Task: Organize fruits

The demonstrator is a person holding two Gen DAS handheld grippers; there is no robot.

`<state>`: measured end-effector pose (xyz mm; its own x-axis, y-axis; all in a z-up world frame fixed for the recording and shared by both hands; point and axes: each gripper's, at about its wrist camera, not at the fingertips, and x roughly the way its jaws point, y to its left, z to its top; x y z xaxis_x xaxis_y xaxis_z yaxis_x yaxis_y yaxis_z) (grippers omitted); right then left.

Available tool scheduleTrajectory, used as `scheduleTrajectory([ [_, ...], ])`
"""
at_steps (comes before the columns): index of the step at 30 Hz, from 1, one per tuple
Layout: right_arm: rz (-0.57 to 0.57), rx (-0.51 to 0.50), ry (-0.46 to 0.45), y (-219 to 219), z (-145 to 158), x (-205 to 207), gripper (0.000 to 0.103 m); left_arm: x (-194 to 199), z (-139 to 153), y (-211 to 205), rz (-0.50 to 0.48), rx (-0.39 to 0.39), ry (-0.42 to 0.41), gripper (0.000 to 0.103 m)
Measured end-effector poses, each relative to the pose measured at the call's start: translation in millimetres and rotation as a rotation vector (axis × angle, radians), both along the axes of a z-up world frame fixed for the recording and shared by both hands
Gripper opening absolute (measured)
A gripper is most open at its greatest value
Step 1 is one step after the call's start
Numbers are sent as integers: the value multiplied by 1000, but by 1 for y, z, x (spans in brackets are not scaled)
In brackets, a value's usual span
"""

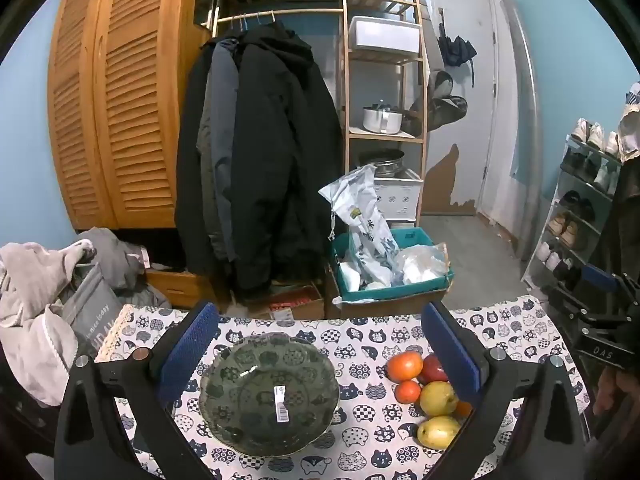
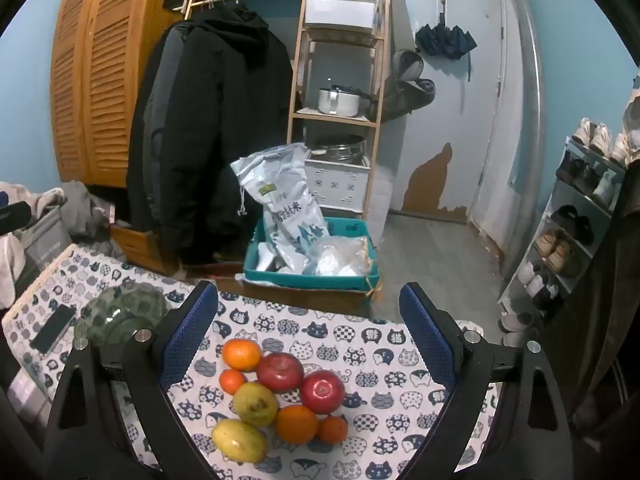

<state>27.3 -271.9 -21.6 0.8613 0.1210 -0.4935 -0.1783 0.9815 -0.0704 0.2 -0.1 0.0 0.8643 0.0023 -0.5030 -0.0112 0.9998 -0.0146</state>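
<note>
Now I hold my left gripper (image 1: pixel 318 340) and right gripper (image 2: pixel 308 320) with jaws apart, gripping nothing. Right of the green glass bowl (image 1: pixel 270 394), which bears a barcode sticker, the fruits (image 2: pixel 276 392) cluster touching: oranges, red apples, yellow pears.

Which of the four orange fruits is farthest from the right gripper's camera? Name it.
The large orange fruit at the far left end of the fruit pile, beside the red apple. The other three lie nearer the camera.
</note>
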Motion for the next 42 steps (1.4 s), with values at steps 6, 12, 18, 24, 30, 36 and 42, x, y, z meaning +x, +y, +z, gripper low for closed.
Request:
scheduleTrajectory([
  [6, -1, 5, -1, 0, 1, 0, 91, -1, 0, 0, -2, 0, -9, 102],
  [12, 1, 4, 2, 0, 1, 0, 91, 0, 0, 0, 3, -2, -4, 102],
  [18, 1, 0, 2, 1, 1, 0, 91, 0, 0, 4, 0, -20, -7, 102],
  [24, 0, -2, 2, 2, 1, 0, 91, 1, 0, 4, 2, -22, 0, 102],
  [30, 0, -3, 2, 2, 1, 0, 91, 2, 1, 5, 4, -22, 0, 102],
  [36, 0, -4, 2, 2, 2, 0, 91, 1, 1, 4, 3, -22, -1, 102],
  [42, 0, -5, 2, 3, 2, -1, 91, 2, 2, 4, 3, -22, -2, 102],
])
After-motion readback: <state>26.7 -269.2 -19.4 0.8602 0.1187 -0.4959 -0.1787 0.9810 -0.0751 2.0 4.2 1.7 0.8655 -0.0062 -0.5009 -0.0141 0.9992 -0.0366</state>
